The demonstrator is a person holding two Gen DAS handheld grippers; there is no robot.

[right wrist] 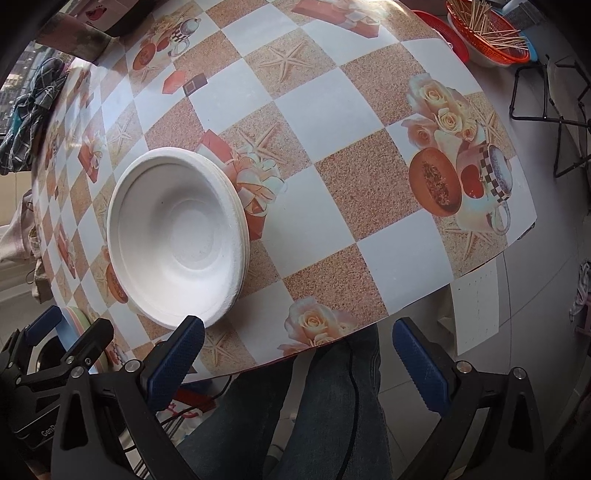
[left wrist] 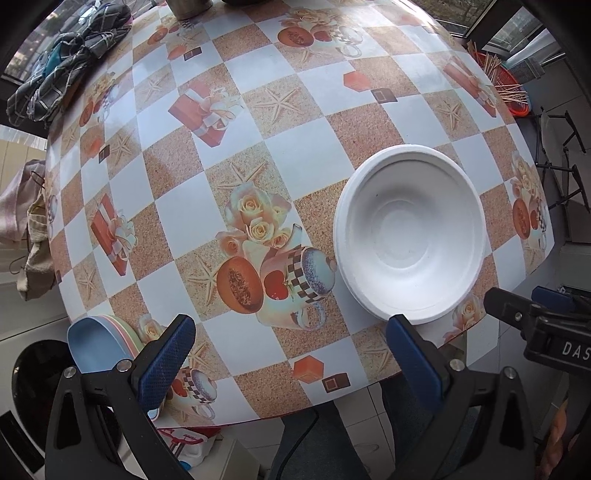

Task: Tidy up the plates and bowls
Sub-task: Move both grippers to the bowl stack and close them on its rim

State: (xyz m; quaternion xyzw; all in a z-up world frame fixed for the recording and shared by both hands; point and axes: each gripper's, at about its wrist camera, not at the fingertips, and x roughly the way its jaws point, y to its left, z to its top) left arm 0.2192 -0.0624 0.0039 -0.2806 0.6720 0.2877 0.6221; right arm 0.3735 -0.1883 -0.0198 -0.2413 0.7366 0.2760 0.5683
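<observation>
A stack of white bowls (left wrist: 410, 236) sits on the checked tablecloth near the table's front edge; in the right wrist view the same white bowls (right wrist: 177, 236) lie left of centre. A pile of pastel plates (left wrist: 96, 343), blue on top, rests at the table's near-left corner. My left gripper (left wrist: 291, 321) hangs open above the cloth, between the plates and the bowls, holding nothing. My right gripper (right wrist: 298, 323) is open too, empty, over the table edge, its left finger (right wrist: 184, 350) close to the bowls' rim.
An orange basket (right wrist: 487, 40) of wooden sticks stands at the far right corner. Dark checked cloth (left wrist: 66, 70) lies at the far left and a metal cup (left wrist: 192, 7) at the back. A person's jeans-clad legs (right wrist: 332, 406) are under the front edge. A folding chair (right wrist: 554, 96) stands right.
</observation>
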